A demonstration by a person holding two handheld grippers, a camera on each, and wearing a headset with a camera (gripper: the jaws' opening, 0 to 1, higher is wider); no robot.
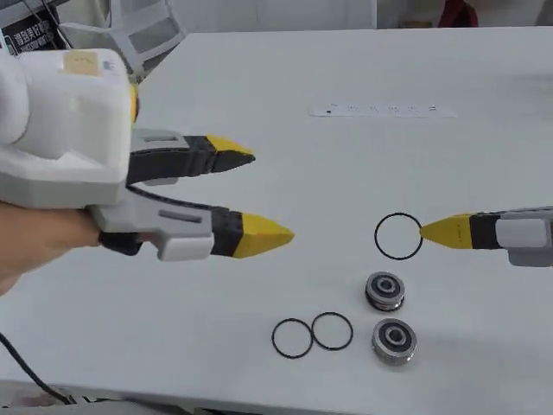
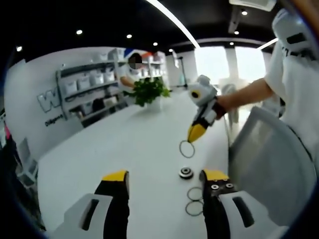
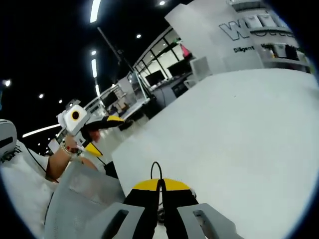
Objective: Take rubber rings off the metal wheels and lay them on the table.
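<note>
Two rubber rings point(image 1: 274, 337) lie side by side on the white table point(image 1: 259, 86), just left of the two metal wheels point(image 1: 384, 290). My right gripper point(image 1: 423, 232) is pinched tight on a third ring point(image 1: 376, 235), holding it just beyond the farther wheel. My left gripper point(image 1: 270, 194) hangs off to the left with its jaws spread, gripping nothing.

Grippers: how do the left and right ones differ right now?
The left gripper has its jaws wide apart; the right gripper has them pressed together. The left gripper holds nothing; the right gripper pinches a ring. The right gripper is close to the wheels; the left gripper is farther from them. Both have yellow tips on black jaws.
</note>
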